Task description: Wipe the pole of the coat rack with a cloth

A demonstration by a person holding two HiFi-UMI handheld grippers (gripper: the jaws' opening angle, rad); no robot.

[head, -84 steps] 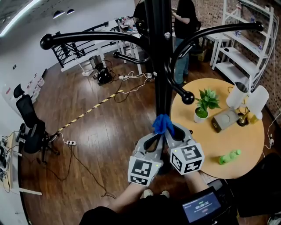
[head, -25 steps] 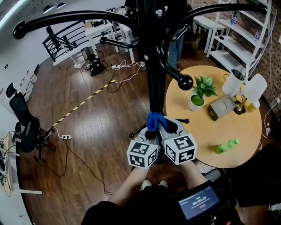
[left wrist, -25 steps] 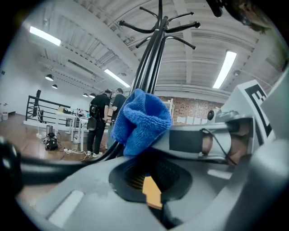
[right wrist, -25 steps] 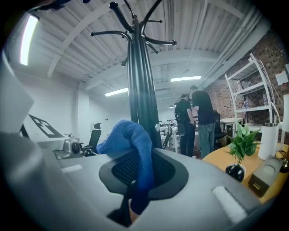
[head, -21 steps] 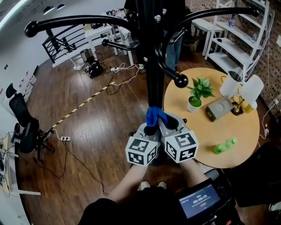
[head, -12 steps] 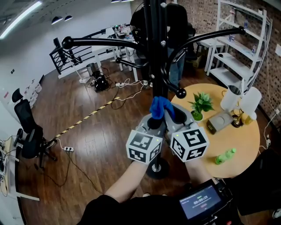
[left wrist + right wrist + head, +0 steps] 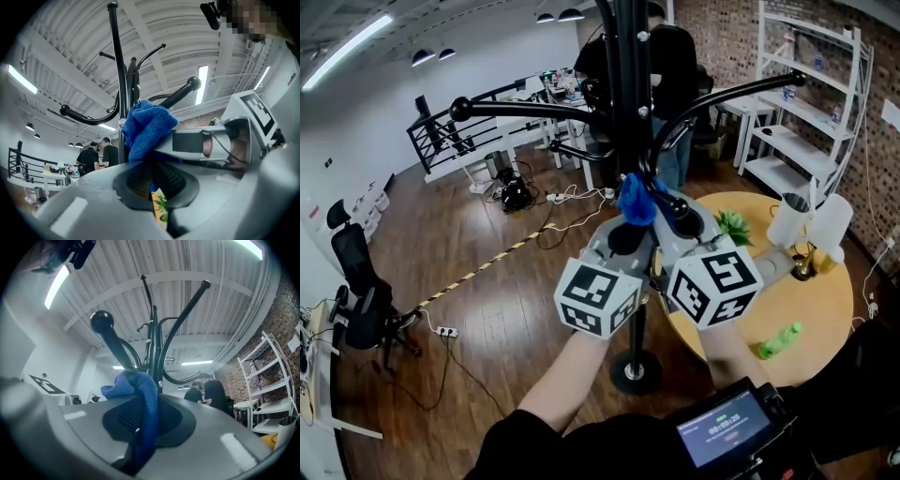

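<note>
head view: the left gripper (image 7: 622, 228) and the right gripper (image 7: 668, 214) are standing side by side, both pinching one blue cloth (image 7: 636, 199). the cloth is lying against the near face of the black pole (image 7: 626, 103), high up on the coat rack. the pole's long axis is running vertically, from the cloth down to the round base (image 7: 635, 371). both grippers are equally near it. curved hook arms (image 7: 525, 110) are branching off just above the cloth and are likely to block upward travel. a round table (image 7: 830, 314) with a plant (image 7: 733, 225) and a green bottle (image 7: 776, 339) is standing to the right, apart from the pole.

left gripper view: the jaws are standing closed on a fold of cloth (image 7: 147, 124), which is bunching up beside the pole (image 7: 123, 93). actual contact cannot be confirmed.

right gripper view: the jaws are likewise clamping a strip of cloth (image 7: 143, 399). a knobbed hook (image 7: 110, 336) is crossing close above. judgement: the free run for wiping is lying downward.
</note>
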